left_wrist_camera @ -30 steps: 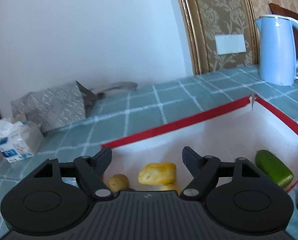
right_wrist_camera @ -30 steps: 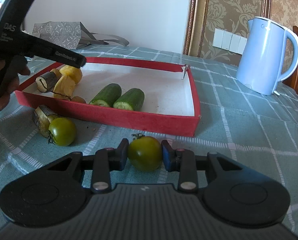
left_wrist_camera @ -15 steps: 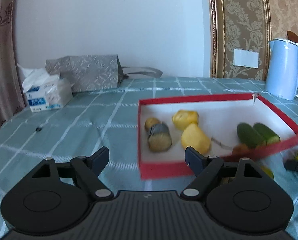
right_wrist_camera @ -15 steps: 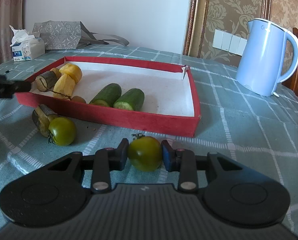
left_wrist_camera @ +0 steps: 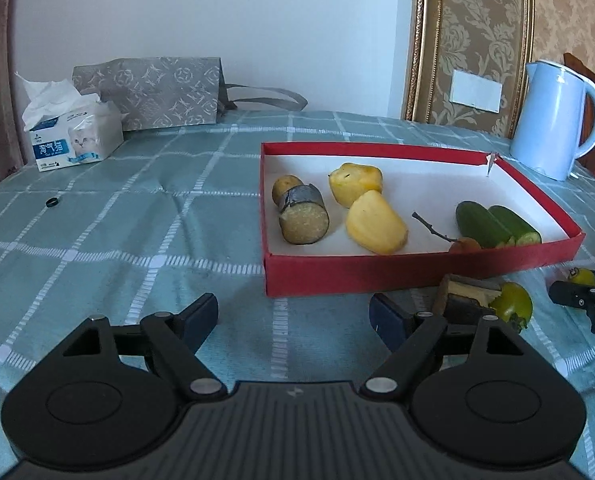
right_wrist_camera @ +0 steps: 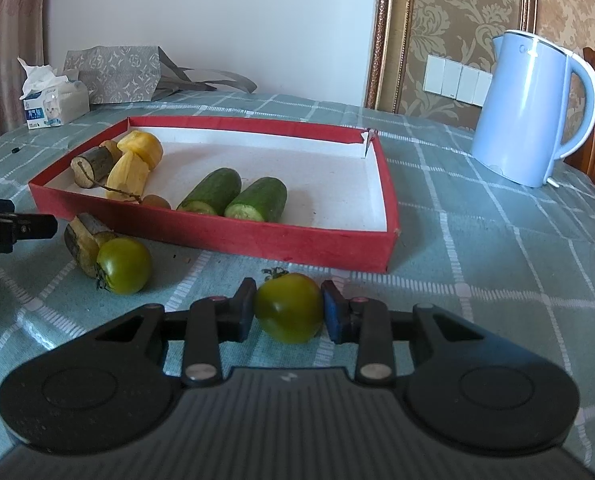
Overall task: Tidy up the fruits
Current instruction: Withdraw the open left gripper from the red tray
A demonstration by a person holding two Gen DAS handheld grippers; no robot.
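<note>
Because the red tray [right_wrist_camera: 233, 236] is where the fruit belongs, my right gripper [right_wrist_camera: 289, 310] is clamped on a green tomato [right_wrist_camera: 289, 308] on the cloth just before its near wall; my left gripper [left_wrist_camera: 293, 320] hangs wide apart and empty, seemingly aimed at the other tomato [right_wrist_camera: 123, 266] against a cane stub [right_wrist_camera: 83, 240].
</note>
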